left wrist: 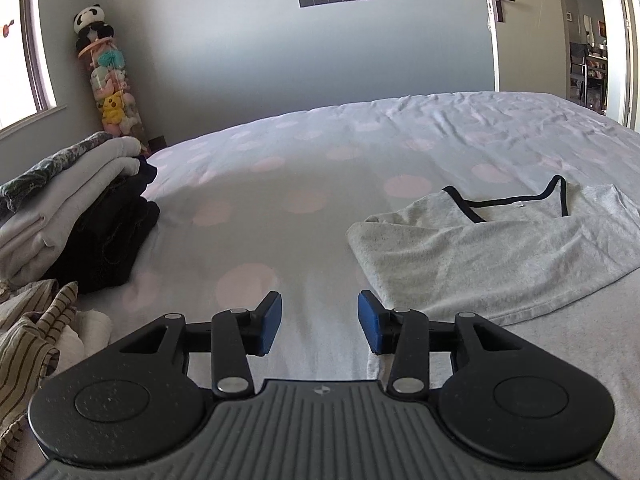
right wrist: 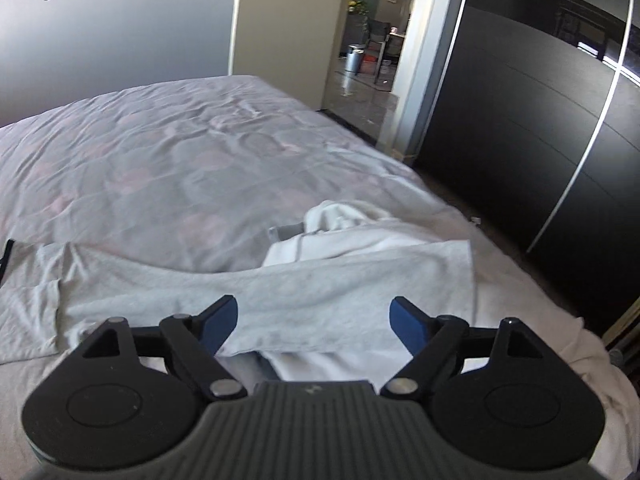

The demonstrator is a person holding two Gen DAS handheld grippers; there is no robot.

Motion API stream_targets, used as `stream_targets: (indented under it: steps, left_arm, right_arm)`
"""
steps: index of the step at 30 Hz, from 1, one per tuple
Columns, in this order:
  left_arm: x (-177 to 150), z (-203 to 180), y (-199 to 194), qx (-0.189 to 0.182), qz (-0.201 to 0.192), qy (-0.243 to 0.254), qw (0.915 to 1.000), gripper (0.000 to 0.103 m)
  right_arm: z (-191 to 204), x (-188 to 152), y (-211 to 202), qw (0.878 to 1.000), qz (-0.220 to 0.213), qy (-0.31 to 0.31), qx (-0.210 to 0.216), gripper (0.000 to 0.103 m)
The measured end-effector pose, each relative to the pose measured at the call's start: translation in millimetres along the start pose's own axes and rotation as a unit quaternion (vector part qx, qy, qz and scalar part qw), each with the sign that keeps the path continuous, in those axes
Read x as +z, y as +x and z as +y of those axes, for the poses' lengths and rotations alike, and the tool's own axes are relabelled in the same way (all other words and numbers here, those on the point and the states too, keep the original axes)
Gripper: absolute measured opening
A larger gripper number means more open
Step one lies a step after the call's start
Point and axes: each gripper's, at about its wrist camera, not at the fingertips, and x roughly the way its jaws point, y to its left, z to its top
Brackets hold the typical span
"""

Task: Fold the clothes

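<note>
The left tool (left wrist: 320,322) is seen with its blue pads (left wrist: 270,322) parted and nothing is held between them; only the bed cover (left wrist: 280,184) with pale pink dots is seen in the gap. The right tool (right wrist: 314,326) is opened wider, and it is also empty; no cloth is pressed by its pads (right wrist: 406,326).

In the left wrist view, the grey T-shirt (left wrist: 500,248) with a dark collar edge is laid flat on the bed at 2 o'clock from the left tool, and its near hem is just beside the right pad. At 9 o'clock a pile of folded clothes (left wrist: 80,216) is placed, with light grey pieces on top and black ones under them. A striped cloth (left wrist: 36,340) is found at 8 o'clock, crumpled. At 11 o'clock, in the corner of the room, a column of plush toys (left wrist: 106,80) is stood against the wall.

In the right wrist view, the same T-shirt (right wrist: 280,284) is spread just ahead of the right tool, from 9 o'clock to 2 o'clock. A white garment (right wrist: 344,232) is lying at 12 o'clock, partly under the T-shirt. An open door (right wrist: 280,20) is seen at 12 o'clock far behind, and a dark wardrobe (right wrist: 520,100) at 2 o'clock.
</note>
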Motion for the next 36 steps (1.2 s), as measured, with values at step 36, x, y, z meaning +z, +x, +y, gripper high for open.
stream_targets:
  steps: [36]
  left_arm:
    - [-19.5,-22.4,42.5,0.018,0.04,0.048,0.9979,0.061]
  right_arm:
    - [-138.2,8.6,86.4,0.99,0.027,0.12,0.068,0.066]
